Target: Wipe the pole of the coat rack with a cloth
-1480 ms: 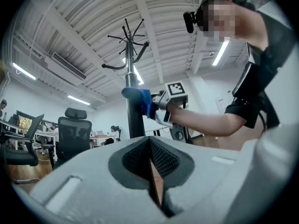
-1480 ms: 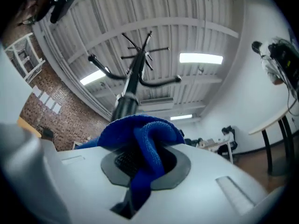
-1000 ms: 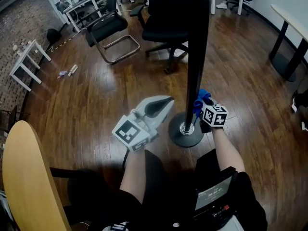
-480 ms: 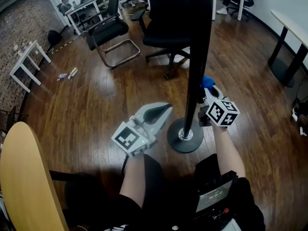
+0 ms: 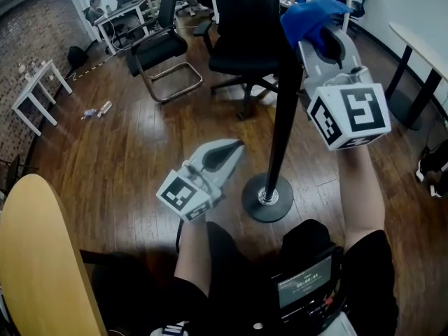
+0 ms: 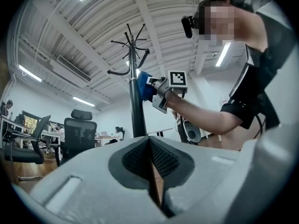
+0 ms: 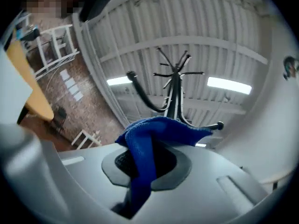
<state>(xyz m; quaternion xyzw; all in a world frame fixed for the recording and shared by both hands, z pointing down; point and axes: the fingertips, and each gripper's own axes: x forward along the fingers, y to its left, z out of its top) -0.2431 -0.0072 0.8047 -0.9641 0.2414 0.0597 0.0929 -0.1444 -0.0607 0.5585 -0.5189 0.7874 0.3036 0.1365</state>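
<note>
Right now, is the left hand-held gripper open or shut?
Shut: the left hand-held gripper shows its pads touching at the tips, nothing between.

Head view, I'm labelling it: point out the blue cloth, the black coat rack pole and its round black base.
Blue cloth [image 5: 308, 16]: head view, its bunched middle.
Black coat rack pole [image 5: 280, 124]: head view, mid-shaft.
Round black base [image 5: 252, 205]: head view, left part of the disc's top face.

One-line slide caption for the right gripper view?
The right gripper, shut on the blue cloth, looks up the coat rack toward its hooks.
</note>
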